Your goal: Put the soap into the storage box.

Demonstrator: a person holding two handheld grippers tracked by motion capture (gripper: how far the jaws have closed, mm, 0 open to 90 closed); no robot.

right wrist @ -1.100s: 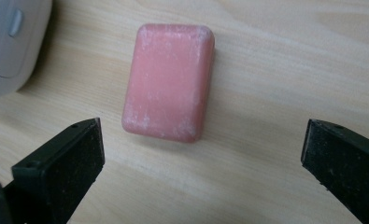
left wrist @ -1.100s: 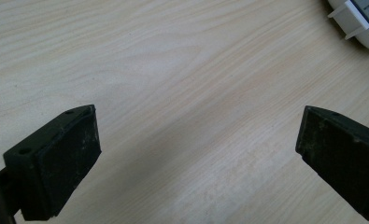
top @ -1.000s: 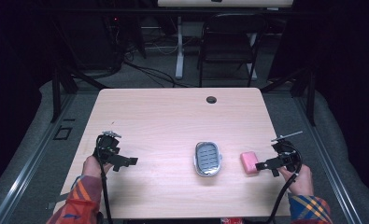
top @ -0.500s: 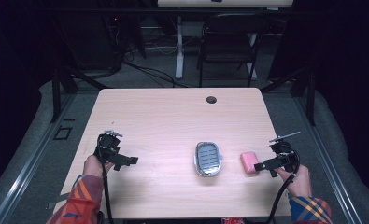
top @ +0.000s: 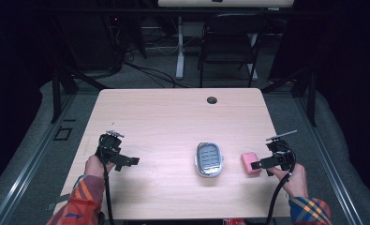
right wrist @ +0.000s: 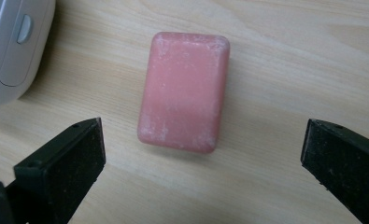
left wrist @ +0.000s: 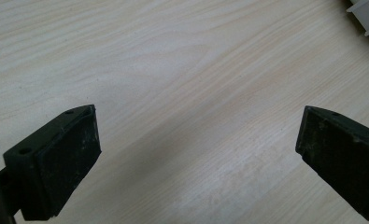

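A pink bar of soap (top: 250,163) lies flat on the wooden table (top: 173,122), just right of a grey-white soap dish (top: 209,159). My right gripper (top: 259,164) is open at the soap's right side. In the right gripper view the soap (right wrist: 184,91) lies just ahead of the gap between the jaws of this gripper (right wrist: 203,156), untouched, with the dish (right wrist: 9,46) at the upper left. My left gripper (top: 128,161) hovers open near the table's left front. The left gripper (left wrist: 198,140) has bare wood between its jaws, with a corner of the dish (left wrist: 366,11) far off.
A dark round grommet (top: 212,100) sits near the table's far edge. A black folding chair (top: 232,42) and cables stand on the floor beyond the table. Bare wood stretches between the two grippers and across the far half.
My right gripper has edged a little left toward the pink soap. The left gripper, the soap and the dish have stayed in place.
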